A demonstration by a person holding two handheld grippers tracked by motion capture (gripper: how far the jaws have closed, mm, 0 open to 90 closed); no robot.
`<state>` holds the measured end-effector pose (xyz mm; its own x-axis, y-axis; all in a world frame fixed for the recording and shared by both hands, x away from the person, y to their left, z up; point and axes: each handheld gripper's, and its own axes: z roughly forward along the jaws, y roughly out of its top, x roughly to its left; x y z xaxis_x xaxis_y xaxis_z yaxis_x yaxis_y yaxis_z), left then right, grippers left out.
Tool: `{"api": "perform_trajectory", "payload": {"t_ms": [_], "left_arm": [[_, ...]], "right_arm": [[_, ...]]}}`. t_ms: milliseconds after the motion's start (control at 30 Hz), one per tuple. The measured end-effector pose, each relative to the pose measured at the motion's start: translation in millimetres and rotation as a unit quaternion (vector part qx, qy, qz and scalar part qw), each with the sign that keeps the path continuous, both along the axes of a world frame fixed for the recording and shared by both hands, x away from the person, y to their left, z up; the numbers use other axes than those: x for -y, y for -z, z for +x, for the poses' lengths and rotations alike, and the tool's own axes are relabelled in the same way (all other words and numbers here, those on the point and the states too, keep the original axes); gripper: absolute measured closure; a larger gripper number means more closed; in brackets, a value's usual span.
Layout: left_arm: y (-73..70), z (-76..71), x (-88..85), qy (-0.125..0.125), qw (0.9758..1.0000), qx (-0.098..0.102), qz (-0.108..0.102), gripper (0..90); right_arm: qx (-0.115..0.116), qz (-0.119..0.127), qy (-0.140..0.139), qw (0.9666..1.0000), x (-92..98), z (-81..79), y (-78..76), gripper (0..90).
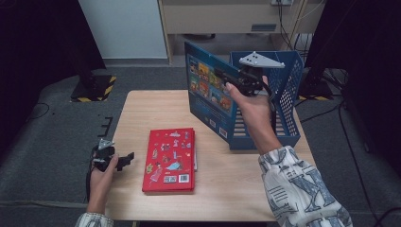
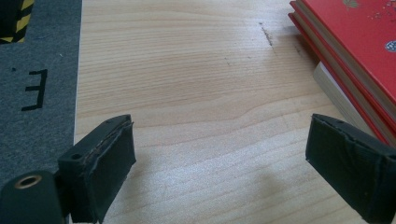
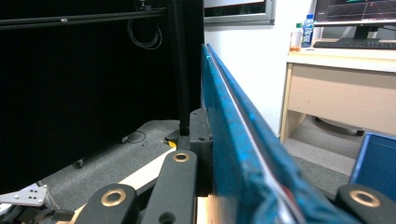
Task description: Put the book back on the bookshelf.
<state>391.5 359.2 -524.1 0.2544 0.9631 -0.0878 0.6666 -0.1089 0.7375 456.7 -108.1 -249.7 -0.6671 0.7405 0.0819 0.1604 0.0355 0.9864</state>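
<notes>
A blue picture book stands upright on its lower edge at the back of the wooden table, tilted against a blue mesh basket. My right gripper is shut on the book's top edge. In the right gripper view the blue book runs edge-on between the jaws of my right gripper. A red book lies flat mid-table on top of another. My left gripper rests low at the table's left edge, open, with nothing between its jaws. In its own view my left gripper is over bare wood, left of the red book.
The basket stands at the table's back right corner. Dark floor mats surround the table, with a yellow-black striped base at the back left. A pale desk and cabinet stand behind.
</notes>
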Motion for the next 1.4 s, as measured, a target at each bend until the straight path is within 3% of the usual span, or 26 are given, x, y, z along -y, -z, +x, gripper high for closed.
{"api": "perform_trajectory", "payload": {"t_ms": [500, 1000, 1200, 1400], "left_arm": [[1.6, 0.5, 0.5, 0.000, 0.9999, -0.008, 0.009, 7.8], [2.1, 0.8, -0.1, 0.001, 0.9998, -0.012, 0.013, 7.9], [2.5, 0.8, -1.0, -0.001, 0.9998, -0.013, 0.014, 7.8], [2.5, 0.9, -0.4, 0.002, 0.9998, -0.013, 0.016, 7.9]], "right_arm": [[0.006, 0.002, 0.021, 0.9998, 23.0, -7.8, -10.4, 82.2], [0.003, -0.009, 0.013, 0.9999, 41.1, -21.5, -16.1, 82.2], [-0.004, -0.001, 0.016, 0.9999, 55.6, -26.3, -14.1, 82.2], [-0.004, -0.008, 0.021, 0.9997, 71.9, -30.8, -15.1, 82.2]]}}
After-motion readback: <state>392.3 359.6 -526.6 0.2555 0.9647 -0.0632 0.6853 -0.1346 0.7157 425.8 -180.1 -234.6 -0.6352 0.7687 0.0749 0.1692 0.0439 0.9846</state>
